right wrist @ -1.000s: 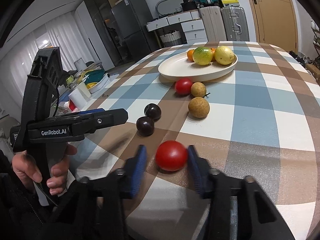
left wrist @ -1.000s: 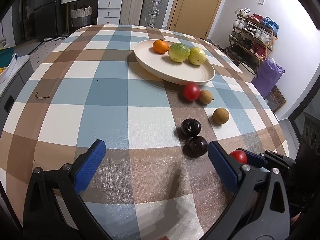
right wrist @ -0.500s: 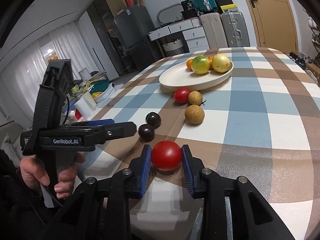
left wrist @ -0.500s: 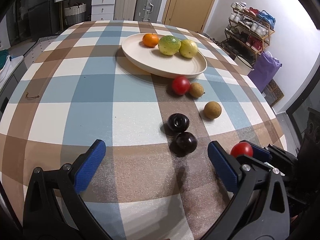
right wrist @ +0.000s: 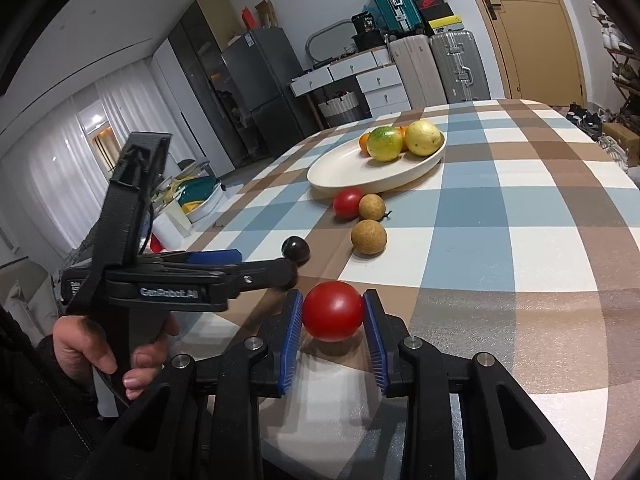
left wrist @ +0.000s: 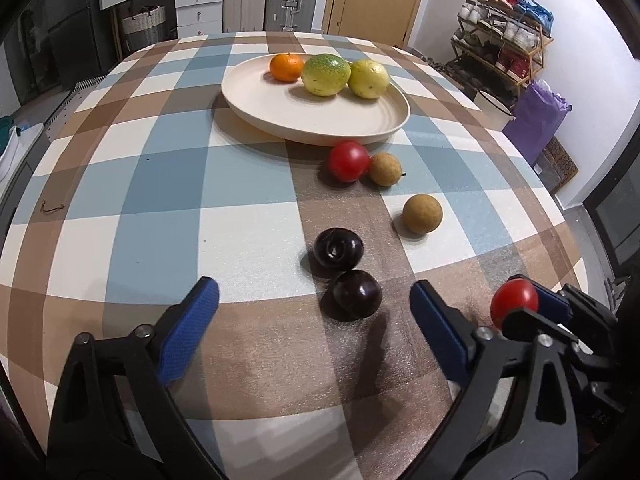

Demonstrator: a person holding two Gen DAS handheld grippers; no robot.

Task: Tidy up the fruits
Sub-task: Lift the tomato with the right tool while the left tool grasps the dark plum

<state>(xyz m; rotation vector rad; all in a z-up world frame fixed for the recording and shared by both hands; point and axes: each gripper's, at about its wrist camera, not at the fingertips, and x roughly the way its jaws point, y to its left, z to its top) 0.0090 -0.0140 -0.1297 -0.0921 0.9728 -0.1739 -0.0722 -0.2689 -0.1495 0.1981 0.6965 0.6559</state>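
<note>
Right gripper (right wrist: 333, 320) jaws clamp a red tomato (right wrist: 333, 311) at its widest girth, above the bench (right wrist: 540, 208): smooth, probably soft, bruises easily. Left gripper (left wrist: 314, 306) jaws closing, straddling the near dark plum (left wrist: 357, 294) without touching.

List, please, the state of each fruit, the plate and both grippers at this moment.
Right gripper: shut on red tomato.
Left gripper: jaws closing, nothing gripped; near dark plum just ahead.
Far dark plum: loose on tablecloth.
Second tomato: on tablecloth, beside plate.
Two brown fruits: on tablecloth.
Plate: holds orange and two yellow-green fruits.
</note>
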